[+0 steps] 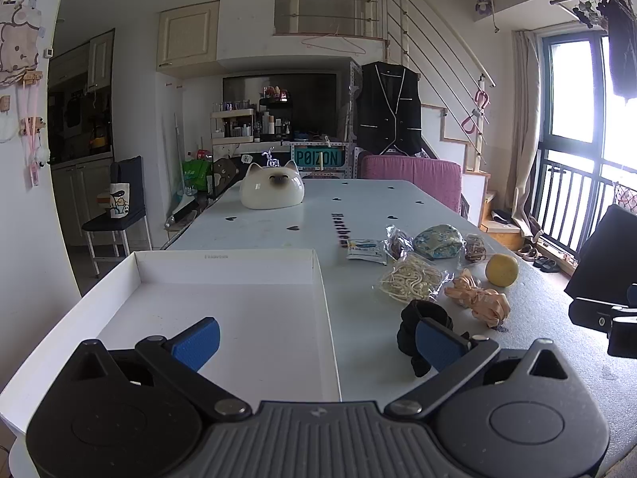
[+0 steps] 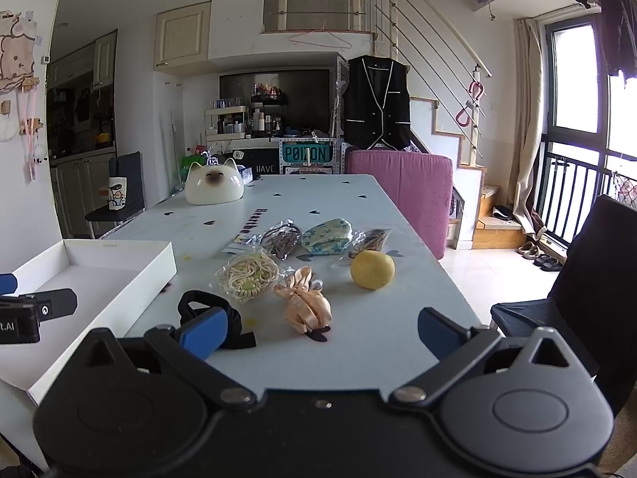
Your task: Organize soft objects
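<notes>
A shallow white box (image 1: 223, 267) (image 2: 119, 251) lies on the table's left side. To its right lie soft items: a black strap (image 1: 422, 318) (image 2: 199, 302), a peach satin scrunchie (image 1: 477, 296) (image 2: 304, 298), a bagged beige cord (image 1: 412, 279) (image 2: 247, 275), a floral pouch (image 1: 438, 241) (image 2: 328, 235) and small bagged hair ties (image 2: 280, 239). My left gripper (image 1: 318, 342) is open and empty, over the box's right edge, its right finger in front of the black strap. My right gripper (image 2: 318, 332) is open and empty, just short of the scrunchie.
A yellow round fruit (image 1: 501, 270) (image 2: 372, 269) sits right of the scrunchie. A white cat-shaped ceramic (image 1: 272, 191) (image 2: 215, 187) stands at the far end. A pink cushioned chair (image 2: 402, 195) is behind the table, a black chair (image 2: 577, 298) at the right edge.
</notes>
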Available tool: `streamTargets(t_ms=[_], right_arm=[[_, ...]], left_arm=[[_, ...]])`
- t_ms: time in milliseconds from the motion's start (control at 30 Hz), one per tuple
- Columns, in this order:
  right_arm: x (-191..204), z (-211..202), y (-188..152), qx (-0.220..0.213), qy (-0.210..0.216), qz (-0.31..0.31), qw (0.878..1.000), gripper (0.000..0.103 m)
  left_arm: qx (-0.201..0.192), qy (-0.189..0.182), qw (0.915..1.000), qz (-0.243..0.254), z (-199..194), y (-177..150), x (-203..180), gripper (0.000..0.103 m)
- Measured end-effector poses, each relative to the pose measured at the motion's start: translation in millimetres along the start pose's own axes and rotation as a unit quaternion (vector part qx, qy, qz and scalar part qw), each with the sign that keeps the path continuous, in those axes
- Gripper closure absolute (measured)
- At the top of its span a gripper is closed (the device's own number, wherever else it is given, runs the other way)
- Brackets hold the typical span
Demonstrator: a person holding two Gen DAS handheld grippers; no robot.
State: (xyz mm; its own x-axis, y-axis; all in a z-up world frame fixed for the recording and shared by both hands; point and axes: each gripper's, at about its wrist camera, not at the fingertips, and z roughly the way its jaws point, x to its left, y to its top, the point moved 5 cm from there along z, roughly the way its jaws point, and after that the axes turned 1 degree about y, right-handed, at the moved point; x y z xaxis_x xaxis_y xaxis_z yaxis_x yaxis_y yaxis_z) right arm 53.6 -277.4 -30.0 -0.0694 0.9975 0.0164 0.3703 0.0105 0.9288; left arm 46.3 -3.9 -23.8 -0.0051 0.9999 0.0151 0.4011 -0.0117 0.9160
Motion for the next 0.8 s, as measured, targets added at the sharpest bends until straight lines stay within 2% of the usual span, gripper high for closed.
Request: streamTargets(t_ms=[800], right_arm=[[3.3, 1.3, -0.8, 0.000, 0.002, -0.003, 1.000, 0.000]], left_arm=[[0.000, 0.000, 1.0000, 0.000, 0.3, -0.1, 0.3, 0.000]])
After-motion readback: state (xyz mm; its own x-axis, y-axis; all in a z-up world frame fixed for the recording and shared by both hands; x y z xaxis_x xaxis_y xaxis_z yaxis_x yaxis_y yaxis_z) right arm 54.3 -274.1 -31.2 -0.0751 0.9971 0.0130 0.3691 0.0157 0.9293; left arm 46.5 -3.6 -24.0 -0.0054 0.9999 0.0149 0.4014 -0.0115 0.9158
